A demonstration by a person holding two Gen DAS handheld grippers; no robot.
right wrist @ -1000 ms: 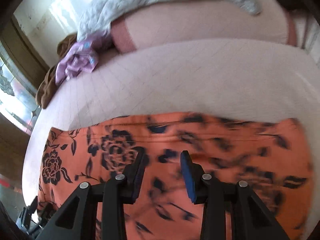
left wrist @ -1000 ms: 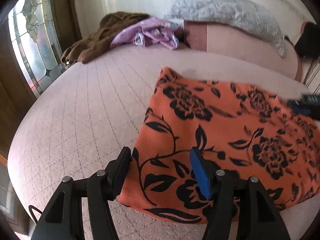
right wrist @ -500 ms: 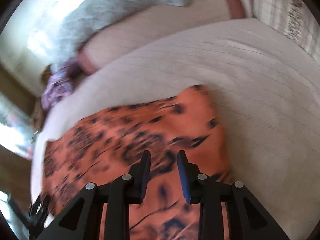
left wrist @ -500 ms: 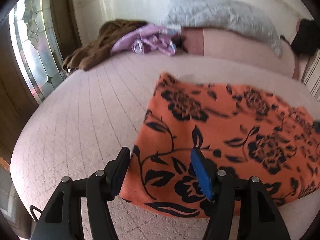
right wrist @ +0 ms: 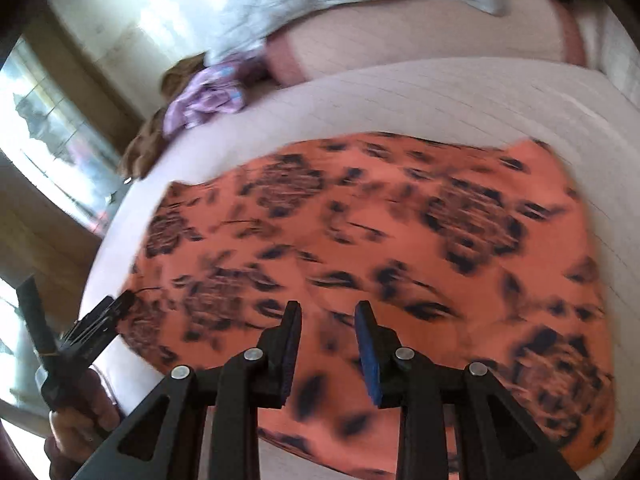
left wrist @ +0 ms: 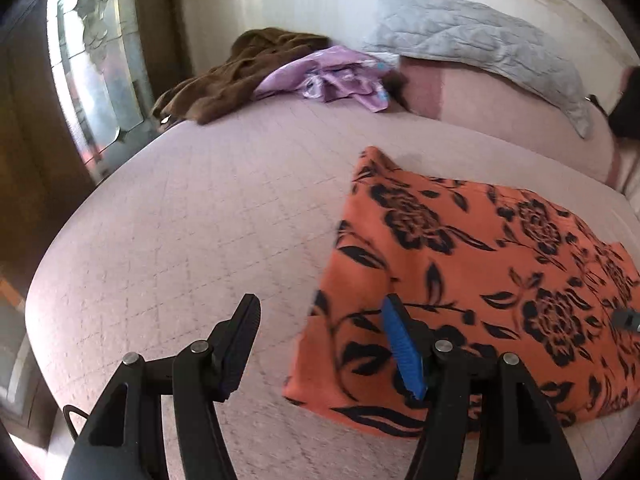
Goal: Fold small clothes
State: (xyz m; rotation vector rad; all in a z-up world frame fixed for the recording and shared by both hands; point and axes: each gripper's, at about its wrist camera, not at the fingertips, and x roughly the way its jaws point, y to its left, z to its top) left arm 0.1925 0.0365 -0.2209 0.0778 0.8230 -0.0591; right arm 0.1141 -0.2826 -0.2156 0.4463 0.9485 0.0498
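Window (left wrist: 94, 80): tall glass pane in a dark wooden frame, past the bed's left edge.
Brown garment (left wrist: 236, 76): crumpled heap at the bed's far left corner, touching the purple cloth beside it.
Purple cloth (left wrist: 332, 80): bunched and shiny, at the far edge, between the brown garment and the pillows.
Bed (left wrist: 192, 220): pale pink quilted cover with a stitched grid; bare over its left half.
Left claw (left wrist: 320, 344): released, jaws standing wide with nothing between them. The dark finger hovers over bare cover; the blue-padded finger (left wrist: 402, 354) hangs over the near left corner of the orange cloth. Whether it touches the fabric cannot be told.
Orange cloth (left wrist: 460, 280): orange with black flowers and leaves, lying flat as a broad folded rectangle on the right half of the bed, toward the near edge. Its left edge runs from the near edge away toward the pillows.
Grey pillow (left wrist: 480, 40): quilted, lying along the far edge on top of a pink bolster (left wrist: 500, 108).
Right claw (right wrist: 328, 352): jaws narrowly apart and gripping nothing, above the near part of the orange cloth; that view is blurred.
Hand (right wrist: 80, 412): at the lower left of the right wrist view, holding the left tool's handle.
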